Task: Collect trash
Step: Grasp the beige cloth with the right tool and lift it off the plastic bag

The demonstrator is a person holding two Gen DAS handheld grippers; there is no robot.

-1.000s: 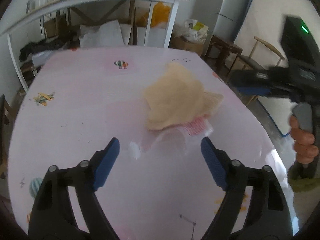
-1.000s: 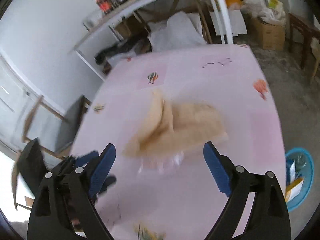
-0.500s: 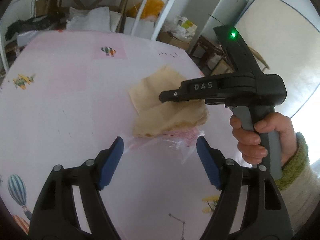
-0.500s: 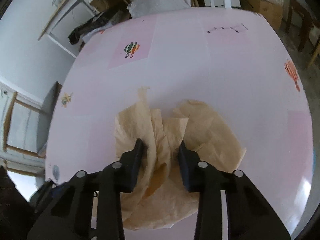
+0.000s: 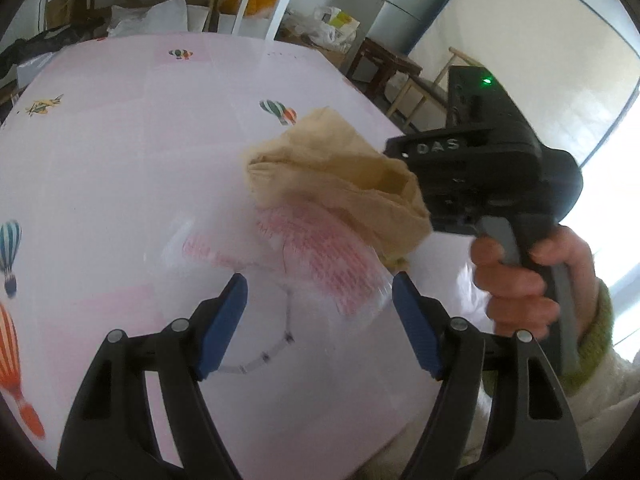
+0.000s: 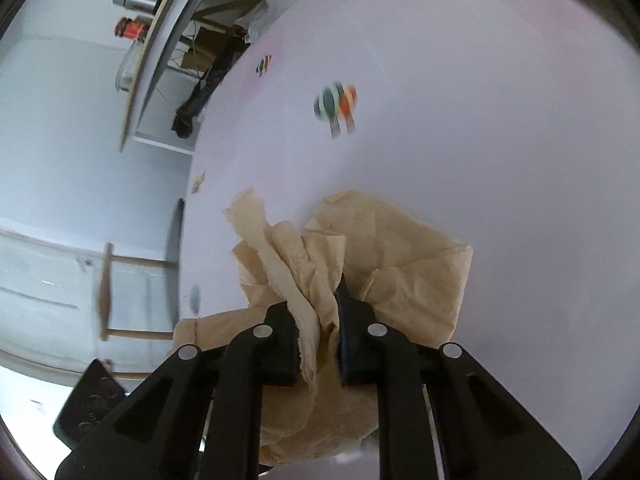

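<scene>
A crumpled tan paper napkin (image 6: 404, 268) is bunched between the black fingers of my right gripper (image 6: 316, 302), whose jaws are closing and pinch a fold of it. In the left wrist view the same napkin (image 5: 332, 168) hangs raised off the pink table, in front of the right gripper's black body (image 5: 484, 160) and the hand (image 5: 516, 280) that holds it. Under it a clear plastic wrapper with red print (image 5: 320, 256) lies on the table. My left gripper (image 5: 320, 304) is open, its blue pads on either side of the wrapper's near edge and clear of it.
The table wears a pink cloth (image 5: 120, 168) printed with balloons and planes. Its right edge runs close to the napkin. Behind it stand a white shelf table (image 5: 276, 4), bags and boxes, and a wooden chair (image 5: 424, 88). Another chair (image 6: 106, 288) stands off the table's left side.
The right gripper came down, shut on the tan napkin, rolled and bunched it up off the wrapper. The left gripper moved forward and down to the plastic wrapper.
</scene>
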